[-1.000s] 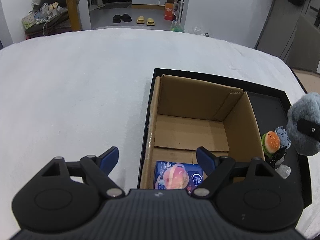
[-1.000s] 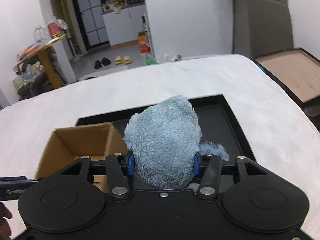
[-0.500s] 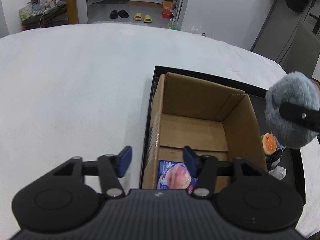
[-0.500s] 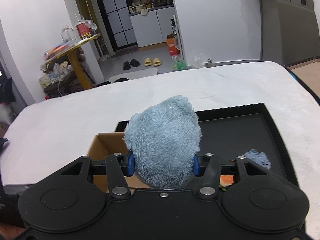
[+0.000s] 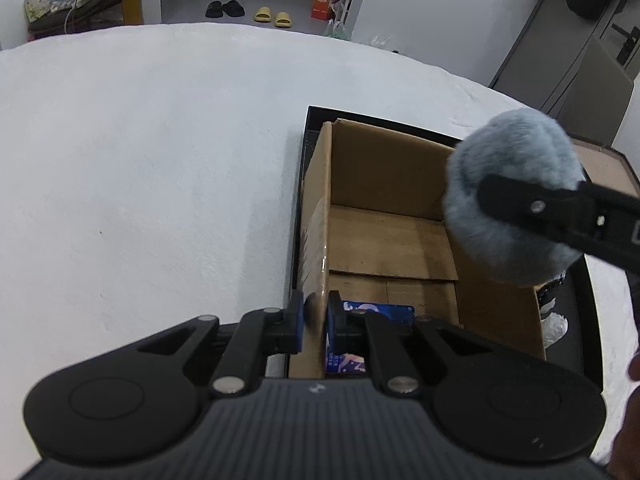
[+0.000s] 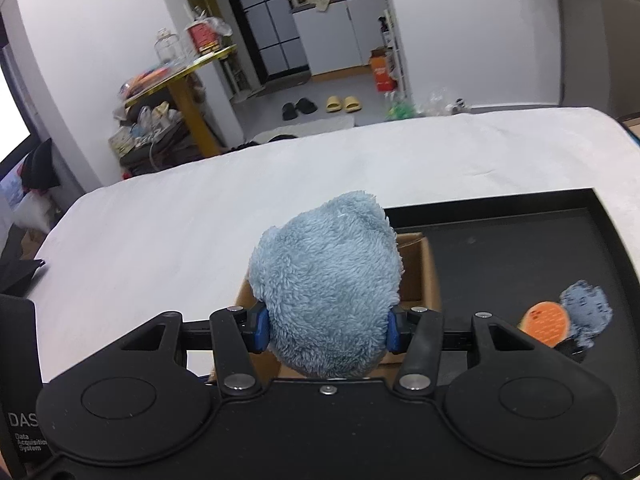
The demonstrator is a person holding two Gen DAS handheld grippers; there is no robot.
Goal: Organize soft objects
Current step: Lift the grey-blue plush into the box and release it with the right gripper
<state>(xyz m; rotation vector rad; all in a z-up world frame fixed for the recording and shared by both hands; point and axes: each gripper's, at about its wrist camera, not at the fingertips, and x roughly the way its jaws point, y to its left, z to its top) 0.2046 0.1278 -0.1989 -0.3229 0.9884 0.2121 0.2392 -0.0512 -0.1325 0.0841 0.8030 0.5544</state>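
Observation:
An open cardboard box (image 5: pixel 384 236) stands in a black tray (image 5: pixel 300 216) on the white table. My left gripper (image 5: pixel 314 322) is shut on the box's left wall near its front corner, one pad on each side. A blue packet (image 5: pixel 372 312) lies inside the box at the front. My right gripper (image 6: pixel 325 325) is shut on a fluffy blue-grey plush (image 6: pixel 326 276), which hangs over the box's right side; the plush (image 5: pixel 514 196) and a right finger (image 5: pixel 560 212) also show in the left wrist view.
A burger-shaped toy (image 6: pixel 546 322) and a small blue fuzzy piece (image 6: pixel 586 312) lie on the tray (image 6: pixel 520 248) right of the box (image 6: pixel 422 276). White table surface (image 5: pixel 140 180) spreads left of the tray. A cluttered side table, slippers and doorway stand beyond.
My left gripper's jaws went from wide open to shut on the box's left wall. The right gripper carried the plush leftward from over the tray to over the box.

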